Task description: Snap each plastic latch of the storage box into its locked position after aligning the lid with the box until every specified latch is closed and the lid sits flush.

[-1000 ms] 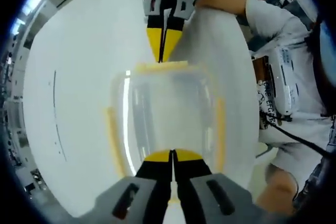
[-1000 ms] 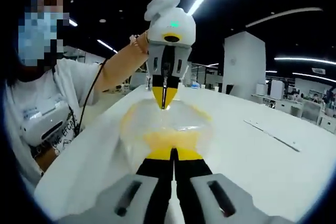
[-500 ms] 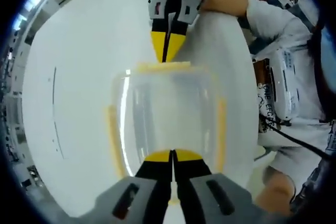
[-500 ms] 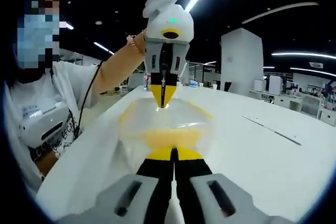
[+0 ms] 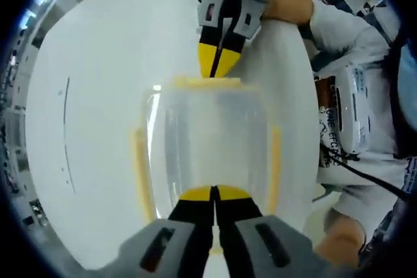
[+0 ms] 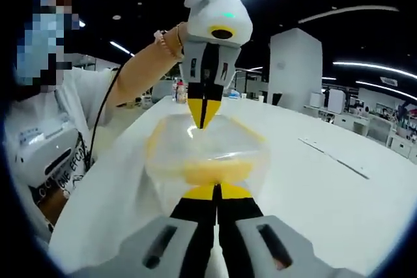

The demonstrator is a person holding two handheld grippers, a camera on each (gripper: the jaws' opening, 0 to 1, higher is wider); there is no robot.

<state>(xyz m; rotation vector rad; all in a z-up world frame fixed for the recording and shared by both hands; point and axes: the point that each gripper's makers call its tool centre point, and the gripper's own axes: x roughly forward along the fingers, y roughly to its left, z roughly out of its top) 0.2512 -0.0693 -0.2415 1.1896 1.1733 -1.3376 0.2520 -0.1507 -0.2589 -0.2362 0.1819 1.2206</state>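
In the left gripper view, a clear plastic storage box (image 5: 208,141) with a transparent lid (image 5: 215,128) sits on the white counter (image 5: 91,96), near the counter's right edge where a person's sleeve (image 5: 339,24) and torso show. Going from left to right across the box, a yellow latch (image 5: 139,174) runs down its left side, another yellow latch (image 5: 207,83) lies along the far edge, and a third yellow latch (image 5: 274,167) runs down its right side. The left gripper (image 5: 214,193) rises from the bottom of this view with its yellow-tipped fingers pressed together and clamped on nothing, their tips at the near edge of the box. At the far edge, the right gripper (image 5: 220,69) points down at the far latch, its fingers together, tips just at or touching that latch; I cannot tell whether they press on it. In the right gripper view, the same box (image 6: 208,151) lies between the two tools: the right gripper (image 6: 217,192) comes up from the bottom with fingers together at the near yellow latch (image 6: 212,170), and the left gripper (image 6: 203,116) stands upright at the far side, held by a hand (image 6: 171,40), its closed tips at the lid's far edge.
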